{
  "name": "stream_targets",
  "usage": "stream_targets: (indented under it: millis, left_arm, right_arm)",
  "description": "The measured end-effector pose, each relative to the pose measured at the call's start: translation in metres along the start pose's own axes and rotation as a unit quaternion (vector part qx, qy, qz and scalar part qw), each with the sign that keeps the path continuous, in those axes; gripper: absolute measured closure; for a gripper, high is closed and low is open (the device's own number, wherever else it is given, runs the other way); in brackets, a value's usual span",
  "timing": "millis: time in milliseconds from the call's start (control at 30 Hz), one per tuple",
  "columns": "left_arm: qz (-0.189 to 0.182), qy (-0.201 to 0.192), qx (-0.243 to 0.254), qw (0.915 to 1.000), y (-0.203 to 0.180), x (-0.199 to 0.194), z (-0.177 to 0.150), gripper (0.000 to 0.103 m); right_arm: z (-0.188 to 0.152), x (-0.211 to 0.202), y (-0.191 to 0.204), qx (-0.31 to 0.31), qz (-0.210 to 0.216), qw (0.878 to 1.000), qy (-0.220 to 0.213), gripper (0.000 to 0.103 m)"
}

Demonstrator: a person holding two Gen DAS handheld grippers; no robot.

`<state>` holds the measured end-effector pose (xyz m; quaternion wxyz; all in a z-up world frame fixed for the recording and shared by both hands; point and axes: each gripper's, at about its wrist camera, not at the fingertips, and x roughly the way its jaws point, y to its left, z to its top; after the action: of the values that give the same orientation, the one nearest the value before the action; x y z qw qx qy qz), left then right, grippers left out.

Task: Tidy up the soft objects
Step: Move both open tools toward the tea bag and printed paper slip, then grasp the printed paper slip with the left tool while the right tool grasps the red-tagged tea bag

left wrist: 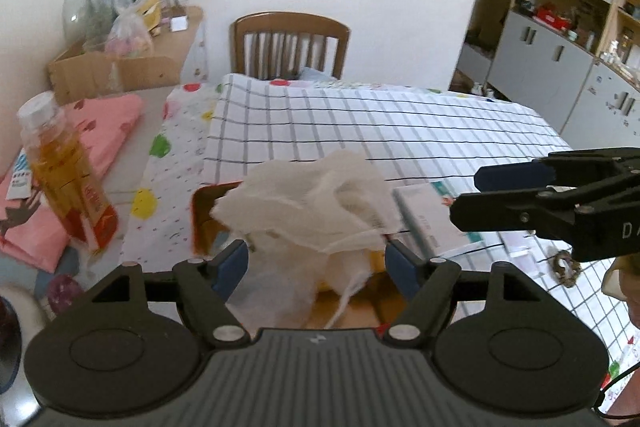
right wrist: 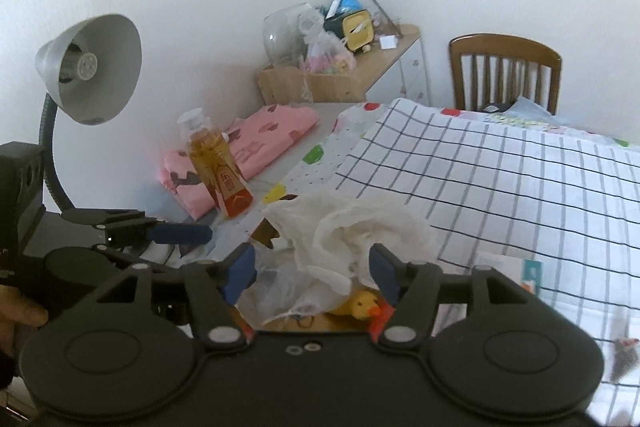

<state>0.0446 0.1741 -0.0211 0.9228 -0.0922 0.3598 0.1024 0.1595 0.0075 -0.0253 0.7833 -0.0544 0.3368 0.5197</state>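
The white cloth (left wrist: 308, 203) lay crumpled atop the box (left wrist: 208, 211), at twelve o'clock from both tools. The left hand-held gripper (left wrist: 316, 259) and right hand-held gripper (right wrist: 312, 267) stood wide, holding nothing, seemingly having let it drop there.

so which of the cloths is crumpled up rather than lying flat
The white gauzy cloth heaped on the orange box. The pink patterned cloth lies folded, and the black-checked white cloth is spread flat.
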Motion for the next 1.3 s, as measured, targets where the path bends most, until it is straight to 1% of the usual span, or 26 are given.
stream_targets:
  millis: [67,100,433,500,633,833,900,933,1000,1167,1267,1300]
  left_arm:
    - [-0.005,-0.001,0.006,1.0000,-0.010,0.001,0.001,0.021]
    - [-0.010,-0.003,0.008,0.9999,-0.015,0.001,0.001,0.021]
    - [-0.042,-0.002,0.031,0.9986,-0.075,0.020,0.013,0.021]
    - [-0.048,0.000,0.035,0.9982,-0.088,0.025,0.015,0.017]
    - [-0.062,0.005,0.038,0.9973,-0.113,0.034,0.018,0.016]
    - [-0.069,0.013,0.047,0.9964,-0.150,0.052,0.022,0.016]
    - [-0.068,0.013,0.051,0.9963,-0.163,0.059,0.022,0.009]
    - [-0.070,0.014,0.054,0.9960,-0.170,0.063,0.021,0.003]
    - [-0.075,0.012,0.055,0.9956,-0.180,0.067,0.020,0.002]
    - [-0.068,0.037,0.064,0.9949,-0.209,0.091,0.018,0.002]
    - [-0.085,0.068,0.055,0.9926,-0.222,0.109,0.015,0.002]
    - [-0.084,0.071,0.052,0.9926,-0.226,0.114,0.013,0.002]
  right_arm:
    - [-0.005,-0.012,-0.008,0.003,-0.007,1.000,-0.003,0.037]
    - [-0.007,-0.018,-0.013,0.005,-0.013,1.000,-0.005,0.034]
    - [-0.032,-0.064,-0.070,0.050,-0.058,0.997,-0.017,0.028]
    - [-0.037,-0.072,-0.083,0.059,-0.066,0.996,-0.019,0.026]
    - [-0.046,-0.085,-0.104,0.071,-0.082,0.994,-0.019,0.021]
    - [-0.062,-0.105,-0.140,0.086,-0.102,0.991,-0.017,0.018]
    - [-0.067,-0.113,-0.151,0.090,-0.108,0.990,-0.016,0.017]
    - [-0.069,-0.115,-0.155,0.092,-0.111,0.989,-0.015,0.017]
    - [-0.073,-0.121,-0.165,0.093,-0.115,0.989,-0.014,0.016]
    - [-0.078,-0.132,-0.189,0.093,-0.120,0.988,-0.009,0.017]
    - [-0.078,-0.133,-0.204,0.094,-0.127,0.987,-0.003,0.017]
    - [-0.078,-0.133,-0.209,0.096,-0.128,0.987,0.001,0.017]
